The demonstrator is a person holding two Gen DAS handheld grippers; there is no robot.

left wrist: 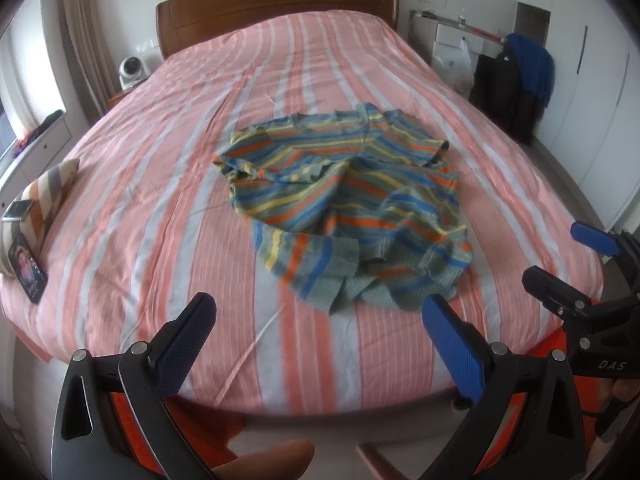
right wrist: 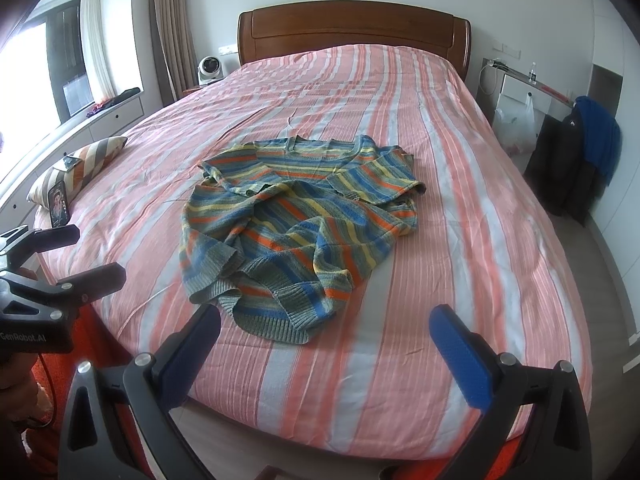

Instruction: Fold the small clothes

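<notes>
A small knitted sweater (left wrist: 344,204) (right wrist: 296,220) with blue, orange, yellow and green stripes lies crumpled in the middle of the bed, its neckline toward the headboard and its hem bunched toward the foot. My left gripper (left wrist: 320,316) hovers open above the foot of the bed, short of the hem, with nothing between its fingers. My right gripper (right wrist: 328,324) is open too, just short of the hem and empty. In the left wrist view the right gripper (left wrist: 560,252) shows at the right edge. In the right wrist view the left gripper (right wrist: 88,252) shows at the left edge.
The bed (right wrist: 460,200) has a pink and white striped cover and a wooden headboard (right wrist: 352,28). A striped pillow (right wrist: 80,164) with a phone (left wrist: 28,268) sits at its left edge. Dark and blue clothes (right wrist: 580,152) hang at the right. A white fan (right wrist: 210,68) stands beside the headboard.
</notes>
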